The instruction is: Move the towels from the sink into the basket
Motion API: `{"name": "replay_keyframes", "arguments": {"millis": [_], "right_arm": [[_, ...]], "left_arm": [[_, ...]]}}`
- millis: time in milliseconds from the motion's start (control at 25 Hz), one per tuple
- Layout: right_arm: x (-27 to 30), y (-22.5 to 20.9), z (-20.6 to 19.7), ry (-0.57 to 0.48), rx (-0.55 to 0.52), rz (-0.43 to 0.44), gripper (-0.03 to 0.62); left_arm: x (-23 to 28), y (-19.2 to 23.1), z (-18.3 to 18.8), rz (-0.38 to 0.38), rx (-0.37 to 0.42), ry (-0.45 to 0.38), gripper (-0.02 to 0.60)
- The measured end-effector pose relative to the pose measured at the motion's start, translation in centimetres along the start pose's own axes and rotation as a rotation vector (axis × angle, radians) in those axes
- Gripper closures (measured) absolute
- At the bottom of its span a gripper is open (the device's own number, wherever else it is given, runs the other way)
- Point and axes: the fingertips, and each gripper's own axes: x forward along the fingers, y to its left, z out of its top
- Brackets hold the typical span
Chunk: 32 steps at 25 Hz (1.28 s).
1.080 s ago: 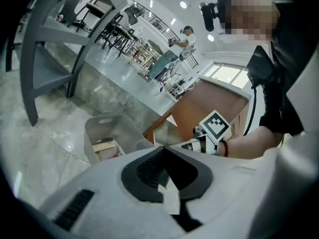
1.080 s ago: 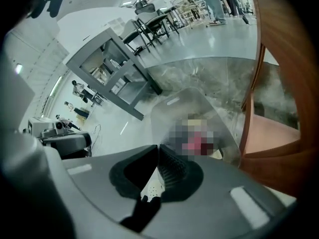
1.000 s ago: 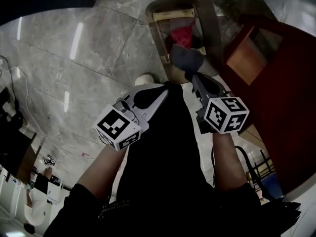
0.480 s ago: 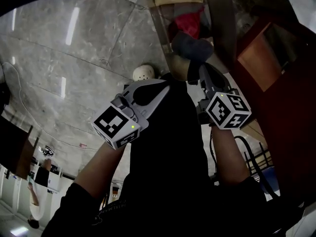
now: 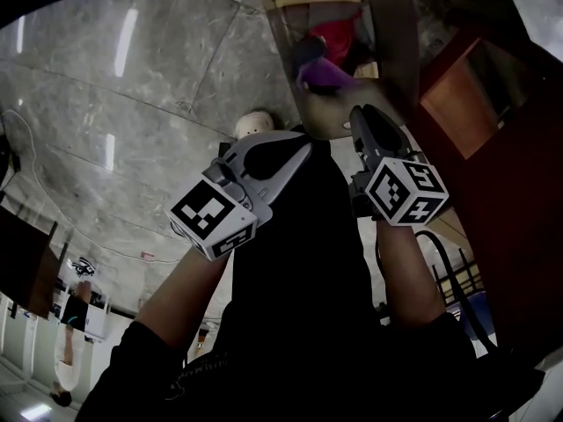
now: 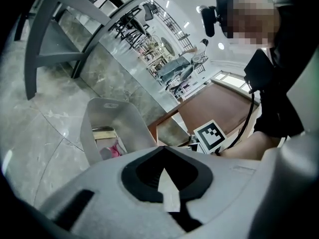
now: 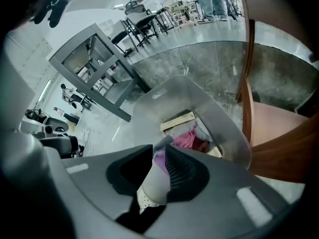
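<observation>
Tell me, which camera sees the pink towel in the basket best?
The right gripper view. It looks down into the basket, so the pink towel shows big and bright. The head view shows the towel darker and redder, near the picture's top. The left gripper view catches only a small pink scrap of the towel.

The grey plastic basket [image 5: 280,33] stands upright on the marble floor [image 5: 132,104], holding a crumpled red towel [image 5: 339,33] toward its far side and a bunched purple towel [image 5: 327,77] lying against it on the near side.
</observation>
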Motion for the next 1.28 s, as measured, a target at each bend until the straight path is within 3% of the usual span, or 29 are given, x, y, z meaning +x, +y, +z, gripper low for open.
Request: {"name": "replay_keyframes", "arguments": {"millis": [120, 240, 440, 520, 600, 680, 800, 880, 1040, 1280], "right_arm": [[-1.5, 1.2, 2.2, -0.075, -0.007, -0.018, 0.587], [-4.5, 4.1, 5.3, -0.143, -0.005, -0.006, 0.589], [-12.2, 12.1, 12.0, -0.234, 0.015, 0.041, 0.589], [-16.1, 15.7, 15.8, -0.325, 0.05, 0.098, 0.589], [-20.6, 19.2, 19.8, -0.438, 0.113, 0.209, 0.589], [-25.9, 22.1, 22.5, -0.522, 0.14, 0.28, 0.589], [-34.2, 25.7, 25.2, -0.623, 0.053, 0.265, 0.589], [-39.6, 28.4, 27.5, -0.704, 0.001, 0.274, 0.589], [-50.2, 33.9, 30.2, -0.767, -0.084, 0.345, 0.589], [-65.7, 38.4, 28.6, -0.916, -0.329, 0.288, 0.589]], "left_arm": [[-0.6, -1.6, 1.7, -0.006, 0.047, -0.012, 0.58], [-2.4, -4.4, 5.3, -0.001, 0.096, -0.048, 0.58], [-7.5, -11.9, 14.6, -0.006, 0.216, -0.137, 0.58], [-9.8, -15.0, 18.9, -0.007, 0.276, -0.199, 0.58], [-11.7, -18.3, 23.0, -0.015, 0.315, -0.266, 0.581], [-13.6, -22.6, 25.4, -0.038, 0.344, -0.279, 0.58], [-16.9, -29.1, 27.9, -0.067, 0.403, -0.277, 0.58], [-19.8, -33.4, 30.6, -0.095, 0.449, -0.333, 0.58], [-24.8, -42.4, 34.6, -0.163, 0.556, -0.45, 0.58], [-28.1, -54.6, 35.9, -0.259, 0.647, -0.511, 0.58]]}}
